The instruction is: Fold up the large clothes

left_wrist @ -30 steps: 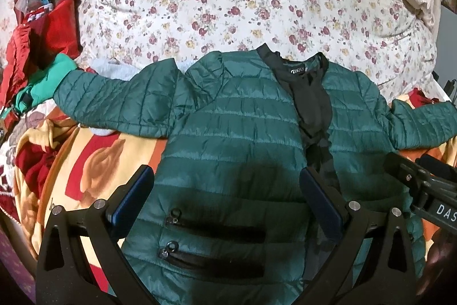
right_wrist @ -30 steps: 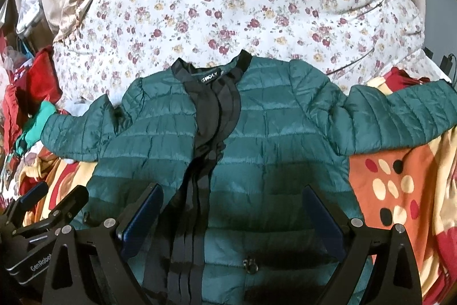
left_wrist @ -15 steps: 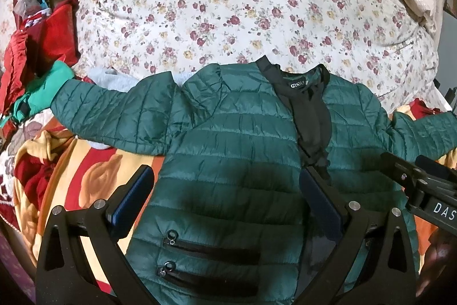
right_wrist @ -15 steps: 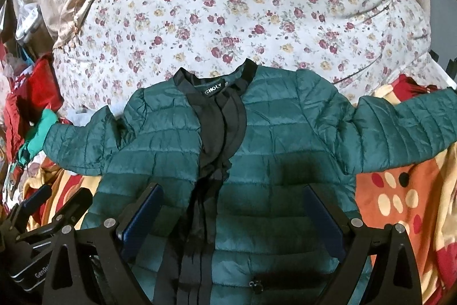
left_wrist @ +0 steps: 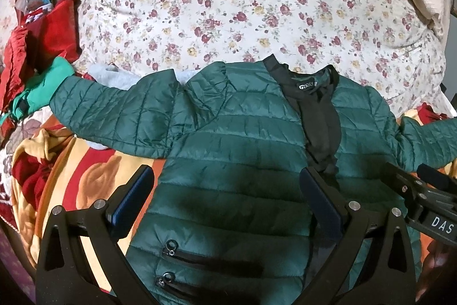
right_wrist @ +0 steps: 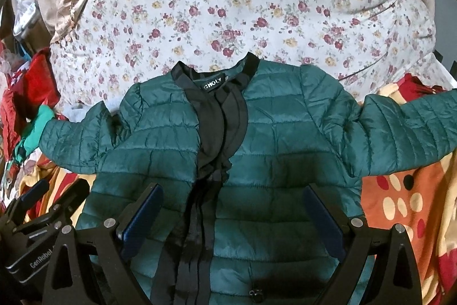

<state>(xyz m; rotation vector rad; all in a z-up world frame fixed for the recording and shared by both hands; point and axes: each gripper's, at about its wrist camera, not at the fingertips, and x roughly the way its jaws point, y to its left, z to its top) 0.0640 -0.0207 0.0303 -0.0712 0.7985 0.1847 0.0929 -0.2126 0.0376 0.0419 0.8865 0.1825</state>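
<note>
So the bed with the floral quilt (left_wrist: 228,7) is basically the whole backdrop; on it, nearer the camera, the green puffer jacket (left_wrist: 234,145) is laid front-up and flat, sleeves out to both sides, lower half on the orange patterned blanket (right_wrist: 405,199). Nothing folded yet as far as I can tell.

Biggest risk imo is the shell; shiny quilted nylon like that probably slides out of a pinch, and a folded sleeve may puff back open. The left sleeve (left_wrist: 114,119) ends right by that pile of red and green clothes (left_wrist: 34,59); drag it carelessly and you could snag something.

The black placket (right_wrist: 217,127) is rumpled and loose, so folding across it could bunch it up.

Left gripper (left_wrist: 225,199) and right gripper (right_wrist: 232,210) both hover over the torso, jaws wide apart, holding nothing; grabbing only the top layer would peel the front open.
</note>
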